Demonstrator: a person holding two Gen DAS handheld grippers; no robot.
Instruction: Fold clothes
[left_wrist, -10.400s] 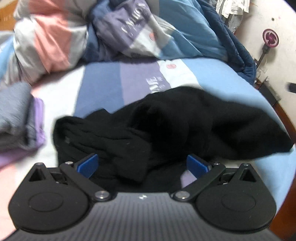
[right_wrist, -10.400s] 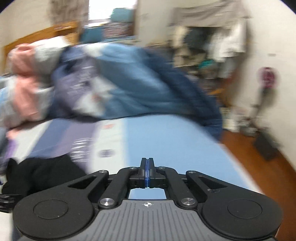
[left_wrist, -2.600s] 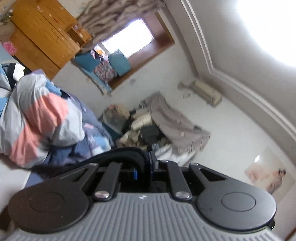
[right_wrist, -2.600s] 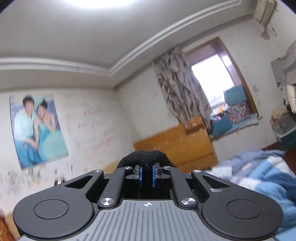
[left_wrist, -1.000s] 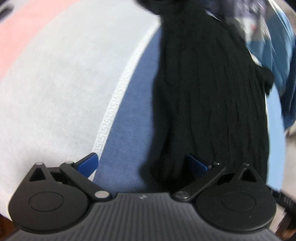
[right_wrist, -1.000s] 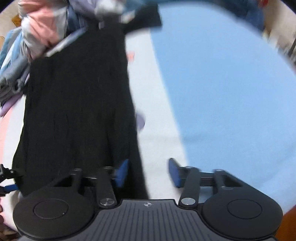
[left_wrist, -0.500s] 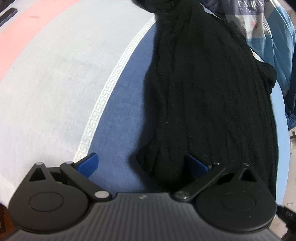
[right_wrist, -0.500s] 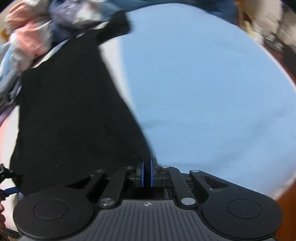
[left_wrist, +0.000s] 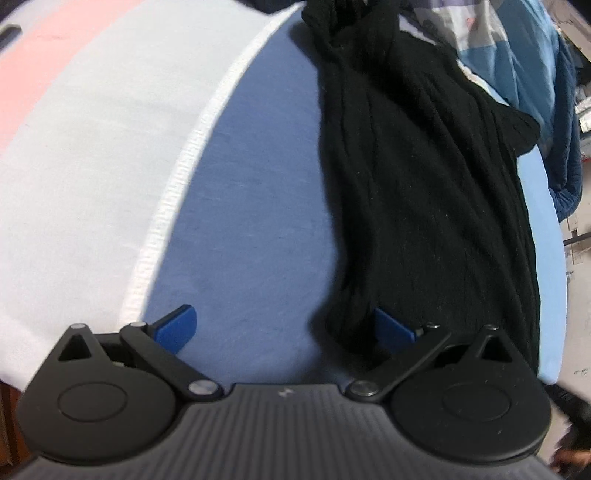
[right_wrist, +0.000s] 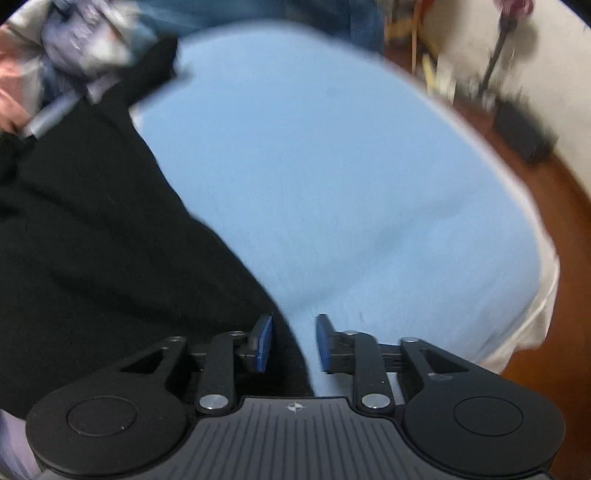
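Your right gripper jaws, clenched half second ago, now parted beside black garment hem at lower centre (cloth released); left gripper jaws wide, grasping nothing; garment laid out for folding.

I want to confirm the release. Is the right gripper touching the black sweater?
Cannot tell. In the right wrist view the right gripper has open jaws straddling the black sweater edge, but blur hides any contact.

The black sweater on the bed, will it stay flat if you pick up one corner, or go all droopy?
Probably droopy: the black sweater is soft knit, wrinkled and bunched at its far end. It likely won't slip, since the knit looks fuzzy. The rest would probably drag along the bed sheet.
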